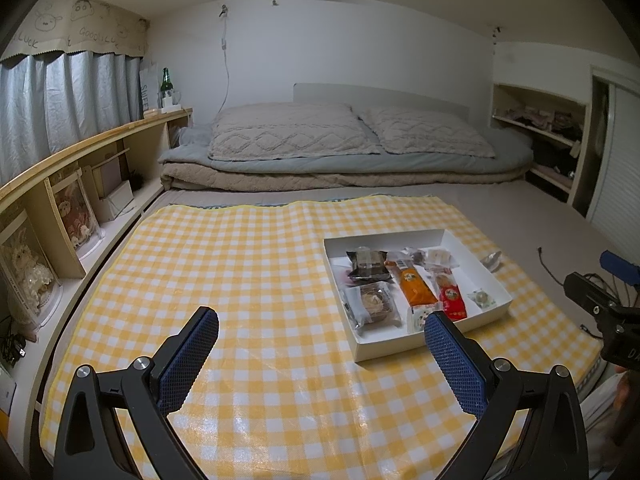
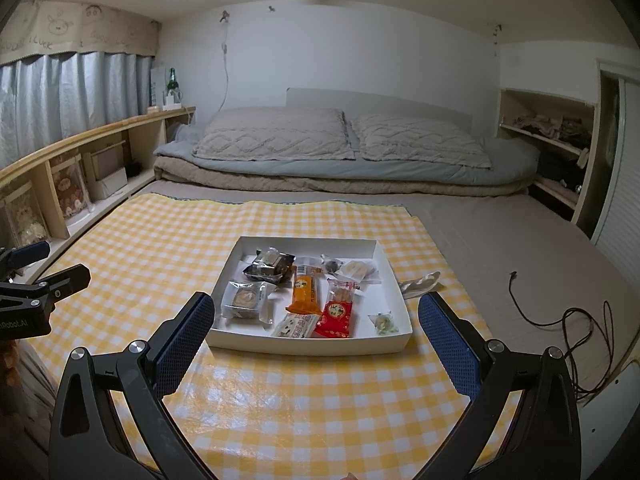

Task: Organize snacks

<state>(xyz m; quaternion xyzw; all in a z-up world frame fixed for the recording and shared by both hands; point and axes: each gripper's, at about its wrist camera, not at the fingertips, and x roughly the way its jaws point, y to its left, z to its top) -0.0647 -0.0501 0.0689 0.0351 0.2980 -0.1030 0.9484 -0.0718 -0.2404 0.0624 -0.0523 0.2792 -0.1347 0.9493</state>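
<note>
Since nearly every snack lies in the white box point(image 2: 308, 345) (one wrapper point(image 2: 420, 283) beside it), both grippers, left point(image 1: 322, 330) and right point(image 2: 316, 316), hover released.

The left gripper point(image 1: 320, 334) hangs wide apart and empty over the checked cloth point(image 1: 240, 280). Ahead on the right sits a white tray point(image 1: 400, 350) holding wrapped snacks, among them an orange pack point(image 1: 416, 282) beside a red pack point(image 1: 452, 300). Behind lie 2 pillows point(image 1: 288, 132).
</note>
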